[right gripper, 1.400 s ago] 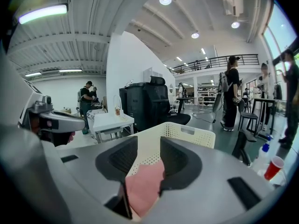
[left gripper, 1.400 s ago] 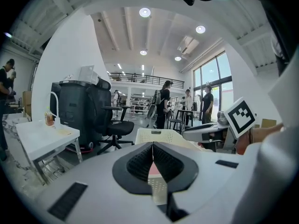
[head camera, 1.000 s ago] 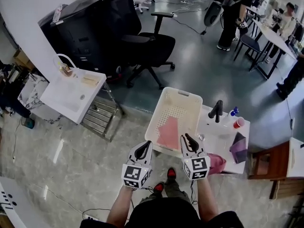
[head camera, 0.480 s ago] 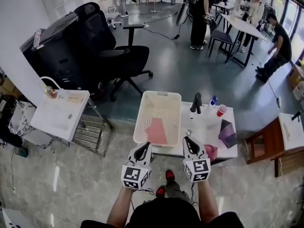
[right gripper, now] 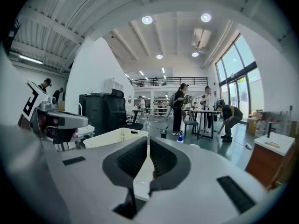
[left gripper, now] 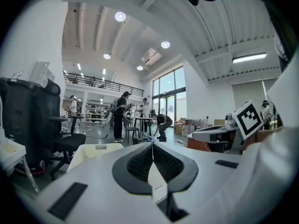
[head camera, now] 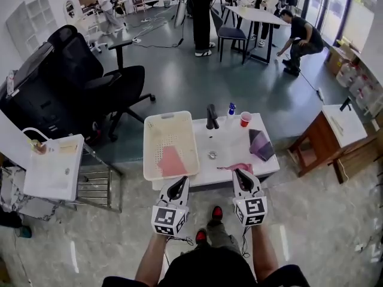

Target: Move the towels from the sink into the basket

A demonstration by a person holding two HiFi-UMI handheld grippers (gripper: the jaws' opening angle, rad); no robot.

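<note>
Flat towel [head camera: 172, 161] in basket [head camera: 168, 116]; crumpled towel [head camera: 240, 167], purple towel [head camera: 261, 145] on sink [head camera: 225, 143].

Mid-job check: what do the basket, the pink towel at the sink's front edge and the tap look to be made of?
The basket looks like cream moulded plastic with a matt finish, going by its perforated floor and rolled rim. The pink towel is soft cloth: it lies crumpled and limp. The tap is probably metal in matt black, but it is too small to be sure.

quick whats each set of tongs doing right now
Left tongs: closed, holding nothing.
Right tongs: have just closed, nothing between them.
</note>
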